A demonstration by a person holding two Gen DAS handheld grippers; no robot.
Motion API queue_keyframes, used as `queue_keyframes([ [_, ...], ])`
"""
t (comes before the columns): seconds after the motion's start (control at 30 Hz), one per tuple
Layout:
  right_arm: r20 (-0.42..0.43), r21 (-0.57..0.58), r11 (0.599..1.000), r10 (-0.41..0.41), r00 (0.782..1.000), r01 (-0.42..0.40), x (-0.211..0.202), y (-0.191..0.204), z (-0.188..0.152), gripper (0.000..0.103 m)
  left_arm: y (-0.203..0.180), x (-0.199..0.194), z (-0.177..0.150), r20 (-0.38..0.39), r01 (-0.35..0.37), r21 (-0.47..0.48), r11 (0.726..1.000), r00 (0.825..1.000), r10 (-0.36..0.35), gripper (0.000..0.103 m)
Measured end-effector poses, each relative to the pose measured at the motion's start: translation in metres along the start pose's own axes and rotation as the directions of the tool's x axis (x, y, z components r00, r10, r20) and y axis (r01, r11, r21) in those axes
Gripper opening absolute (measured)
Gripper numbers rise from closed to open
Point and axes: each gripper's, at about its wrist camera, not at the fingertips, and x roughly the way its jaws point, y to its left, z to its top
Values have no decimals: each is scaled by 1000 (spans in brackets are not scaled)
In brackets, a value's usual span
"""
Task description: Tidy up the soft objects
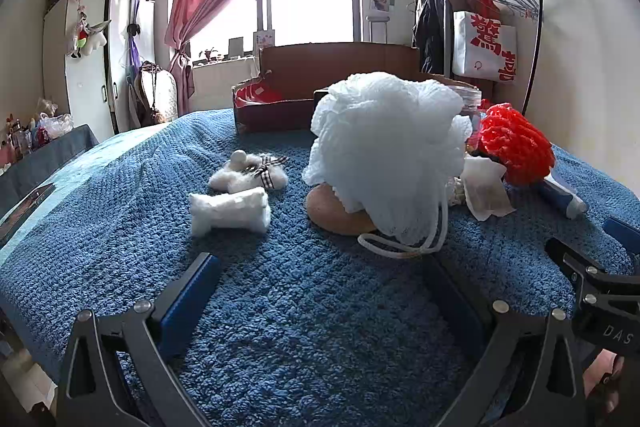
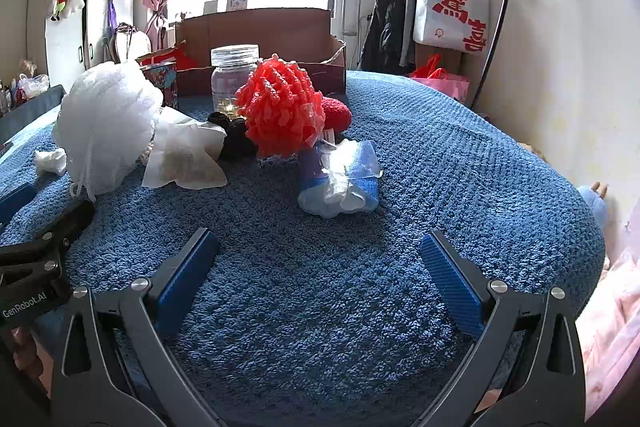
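A big white mesh bath pouf (image 1: 386,151) rests on a tan round pad (image 1: 340,213) on the blue bed cover, its cord loop trailing forward. Left of it lie a white bone-shaped plush (image 1: 230,211) and a fluffy white toy with a plaid bow (image 1: 252,173). A red pouf (image 1: 516,147) and a white sachet (image 1: 486,193) lie to the right. My left gripper (image 1: 324,267) is open and empty, just short of the cord. In the right wrist view the white pouf (image 2: 106,125), red pouf (image 2: 282,107), sachet (image 2: 186,157) and a blue item in clear wrap (image 2: 344,177) lie ahead of my open, empty right gripper (image 2: 320,247).
An open cardboard box (image 1: 276,107) stands at the bed's far end, also in the right wrist view (image 2: 260,39). A clear jar (image 2: 234,75) stands behind the red pouf. A clothes rack (image 1: 500,7) stands at the right wall, a white wardrobe (image 1: 86,67) at left.
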Motion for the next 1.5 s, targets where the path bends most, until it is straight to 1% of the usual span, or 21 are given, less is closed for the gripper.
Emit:
queue_keyframes([
  [1.5, -2, 0, 1000, -1, 1000, 1, -1, 2, -3, 103, 0, 0, 1, -4, 0, -1, 1000, 1000, 0, 103],
])
